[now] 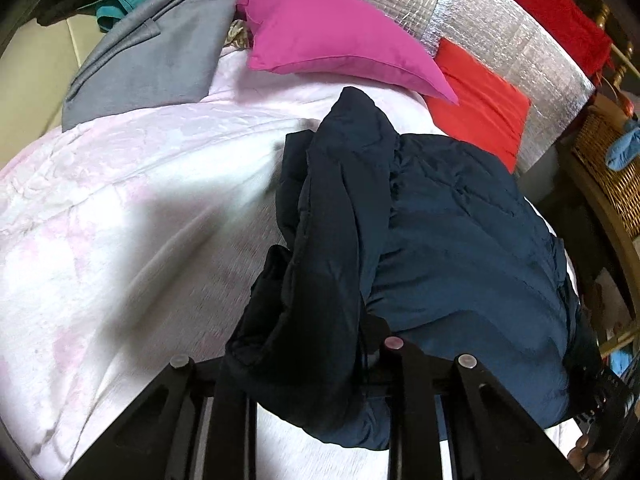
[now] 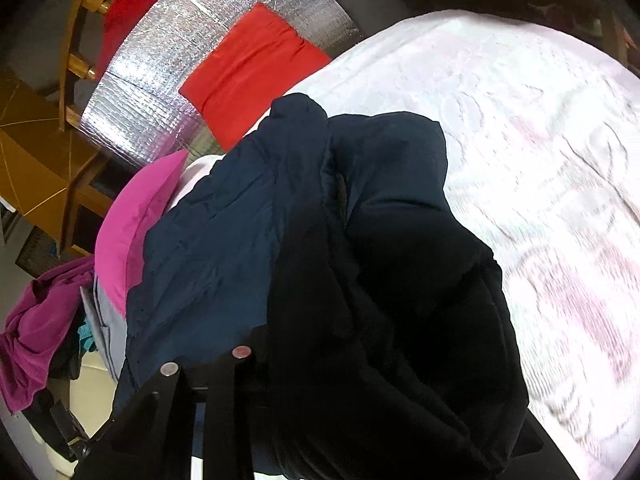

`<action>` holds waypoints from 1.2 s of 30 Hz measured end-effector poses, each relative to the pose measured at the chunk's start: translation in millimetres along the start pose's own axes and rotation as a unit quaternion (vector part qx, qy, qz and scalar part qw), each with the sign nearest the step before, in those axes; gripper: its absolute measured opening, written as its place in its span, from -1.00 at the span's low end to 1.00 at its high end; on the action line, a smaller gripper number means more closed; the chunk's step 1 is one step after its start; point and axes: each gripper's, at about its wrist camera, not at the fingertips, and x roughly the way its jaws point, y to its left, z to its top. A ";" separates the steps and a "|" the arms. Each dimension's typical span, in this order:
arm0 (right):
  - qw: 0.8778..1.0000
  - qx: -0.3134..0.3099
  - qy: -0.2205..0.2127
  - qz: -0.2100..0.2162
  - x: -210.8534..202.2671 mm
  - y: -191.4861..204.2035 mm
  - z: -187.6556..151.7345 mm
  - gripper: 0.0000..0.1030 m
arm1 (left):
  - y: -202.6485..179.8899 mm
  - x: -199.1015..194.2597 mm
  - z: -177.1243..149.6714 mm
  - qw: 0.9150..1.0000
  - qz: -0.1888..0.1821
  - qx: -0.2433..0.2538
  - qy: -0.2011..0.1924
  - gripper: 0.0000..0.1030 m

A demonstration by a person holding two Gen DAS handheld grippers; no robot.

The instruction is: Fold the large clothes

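Jacket: we are seeing the dark navy padded jacket (image 1: 460, 240) bunched and lying on the bed's pale pink-white patterned bedspread (image 1: 120, 200), toward its head edge.
Left gripper: our black two-finger left gripper (image 1: 320, 360) is pinching a dark fold of the jacket.
Right gripper: our right gripper (image 2: 304, 360) is sitting buried in jacket fabric, apparently clamping it.
Pillows: the magenta pillow (image 1: 332, 36) and red pillow (image 1: 480, 108) are lying along the head edge against silver foil padding (image 1: 500, 40).
Pile: a grey folded garment (image 1: 152, 60) is resting at the bed's far corner.
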 end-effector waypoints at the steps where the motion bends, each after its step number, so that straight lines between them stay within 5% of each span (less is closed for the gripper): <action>1: 1.000 0.001 0.002 0.003 -2.9 -2.3 -4.0 -0.27 | 2.8 -5.9 -3.8 1.000 -0.001 0.001 0.000 -0.52; 24: 0.997 0.005 0.049 0.057 -29.5 -24.1 -57.4 -0.27 | 13.2 -46.8 -46.1 1.000 0.027 -0.006 -0.013 -0.50; 29: 0.996 0.013 0.073 0.056 -34.9 -28.9 -59.8 -0.10 | 17.9 -40.0 -42.5 0.999 0.034 -0.026 0.000 -0.09; 31: 0.995 0.020 0.088 0.052 -38.0 -32.0 -61.2 0.18 | 26.2 -39.7 -41.4 0.998 0.029 -0.048 0.012 0.06; 36: 0.993 -0.013 0.112 0.044 -58.3 -40.8 -64.5 0.26 | 44.1 -52.5 -43.8 0.997 0.006 -0.064 0.037 0.13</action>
